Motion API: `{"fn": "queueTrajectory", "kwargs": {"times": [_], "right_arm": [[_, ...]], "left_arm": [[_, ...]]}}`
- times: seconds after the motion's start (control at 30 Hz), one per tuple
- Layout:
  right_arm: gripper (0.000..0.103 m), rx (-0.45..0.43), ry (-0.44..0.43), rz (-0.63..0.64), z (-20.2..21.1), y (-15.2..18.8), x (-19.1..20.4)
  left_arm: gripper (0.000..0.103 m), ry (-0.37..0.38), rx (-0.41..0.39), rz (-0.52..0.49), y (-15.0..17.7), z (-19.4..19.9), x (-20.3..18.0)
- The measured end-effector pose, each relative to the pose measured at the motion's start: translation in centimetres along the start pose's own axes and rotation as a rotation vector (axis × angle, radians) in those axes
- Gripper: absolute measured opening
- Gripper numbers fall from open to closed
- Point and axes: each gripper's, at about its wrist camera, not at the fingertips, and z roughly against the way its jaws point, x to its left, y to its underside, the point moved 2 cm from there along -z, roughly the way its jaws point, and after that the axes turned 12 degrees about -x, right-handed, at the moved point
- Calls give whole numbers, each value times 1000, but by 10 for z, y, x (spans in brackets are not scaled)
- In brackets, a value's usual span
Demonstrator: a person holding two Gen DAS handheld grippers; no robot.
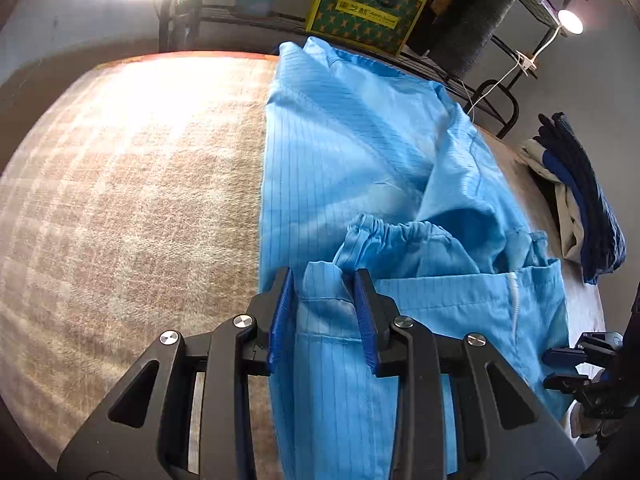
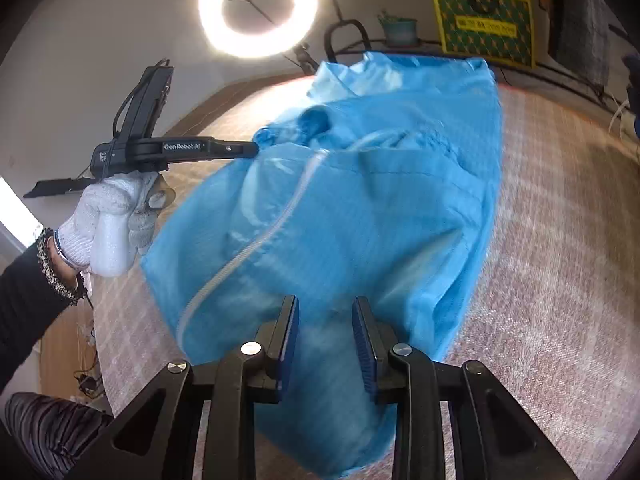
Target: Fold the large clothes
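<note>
A large light-blue garment (image 1: 360,160) with a white zipper (image 1: 514,312) and elastic cuffs lies lengthwise on the beige carpeted table (image 1: 140,200). My left gripper (image 1: 324,276) hovers over its near end beside a gathered cuff (image 1: 400,232). Its jaws stand apart and the pads press nothing. In the right wrist view the garment (image 2: 380,220) looks rumpled, its zipper (image 2: 248,248) running diagonally. My right gripper (image 2: 324,304) is open over the near edge. The left gripper (image 2: 254,148), held by a white-gloved hand (image 2: 116,216), has its tips at the cloth's far left side. The right gripper (image 1: 550,370) shows at the right edge.
A stack of dark-blue and white clothes (image 1: 580,200) sits at the table's right edge. Behind the table stand a metal rack (image 1: 500,96), a yellow-green box (image 1: 364,8), a ring light (image 2: 258,8) and a small lamp (image 1: 570,22). Bare carpet lies left of the garment.
</note>
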Motion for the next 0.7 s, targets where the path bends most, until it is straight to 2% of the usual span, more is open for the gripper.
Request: {"fn": "queueTrajectory", "kwargs": {"times": [0.17,0.27,0.33,0.43,0.5,0.53,0.57,0.6,0.7], "right_arm": [[29,-83,-18,-14,24,-17,-11],[31,-104,11,-10,22,-32,-17],[32,-80,43,25,10,-39,-24],[26,-30,117,-4,-17,-43,-42],[19,-8,181,-7,-33,-43,-54],[18,-29,204,2,-31,-46,-54],[18,-26,218,-6,-29,-48,-53],[19,-39,227,-8,-24,-47,-52],[23,-99,210,-19,6,-46,-40]], "left_arm": [[31,-2,-73,-16,-2,33,-2],[31,98,-102,-1,10,74,-15],[31,129,-95,-36,24,88,-30],[31,93,-74,-134,54,92,-42],[31,14,-27,-166,70,72,-34],[30,-8,-1,-158,76,64,-26],[30,-13,-49,-159,76,68,-21],[29,-37,-44,-166,76,68,-18],[29,-50,-47,-115,74,77,-10]]}}
